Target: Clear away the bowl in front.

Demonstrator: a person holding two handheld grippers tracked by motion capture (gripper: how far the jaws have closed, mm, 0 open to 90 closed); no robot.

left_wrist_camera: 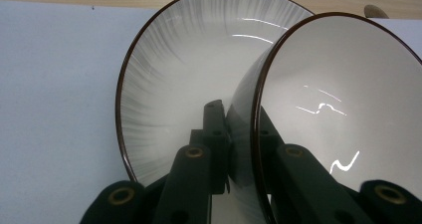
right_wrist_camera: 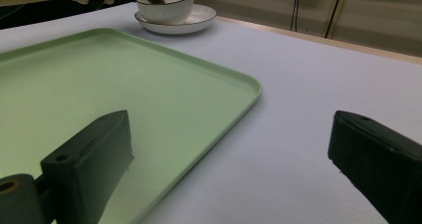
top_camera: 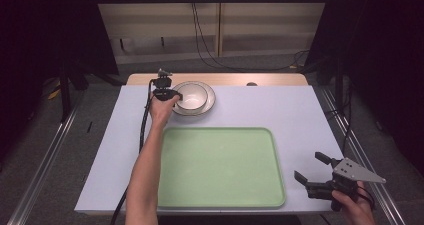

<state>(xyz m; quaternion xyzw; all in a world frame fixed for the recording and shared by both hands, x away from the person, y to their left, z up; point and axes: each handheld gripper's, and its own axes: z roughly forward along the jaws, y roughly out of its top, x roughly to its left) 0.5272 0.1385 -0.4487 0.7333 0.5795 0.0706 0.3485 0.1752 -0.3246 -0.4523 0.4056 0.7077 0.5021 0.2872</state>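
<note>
**Left gripper clamps the bowl's rim while the right waits apart**

While the left gripper [top_camera: 172,96] sits at the far side of the table, its two black jaws are clenched on the wall of the white bowl [top_camera: 191,95], one jaw inside the rim and one outside, as the left gripper view shows close up. The bowl [left_wrist_camera: 343,109] has a dark brown edge and stands in a shallow plate [left_wrist_camera: 174,79] with the same dark edge and fine grey streaks running toward its rim. Bowl and plate sit together near the far edge of the table [top_camera: 300,110], just beyond the green tray [top_camera: 220,167].

At the near right corner, the right gripper [top_camera: 311,170] is held just off the tray's right edge, well apart from the bowl. Its jaws stand wide with nothing between them; in the right gripper view they frame the tray's corner [right_wrist_camera: 249,87] and bare tabletop, with the bowl [right_wrist_camera: 165,4] and plate [right_wrist_camera: 196,20] far off at the top left.

The tray lies in the middle of the table, and a cable trails back from the left gripper along the person's forearm.
</note>
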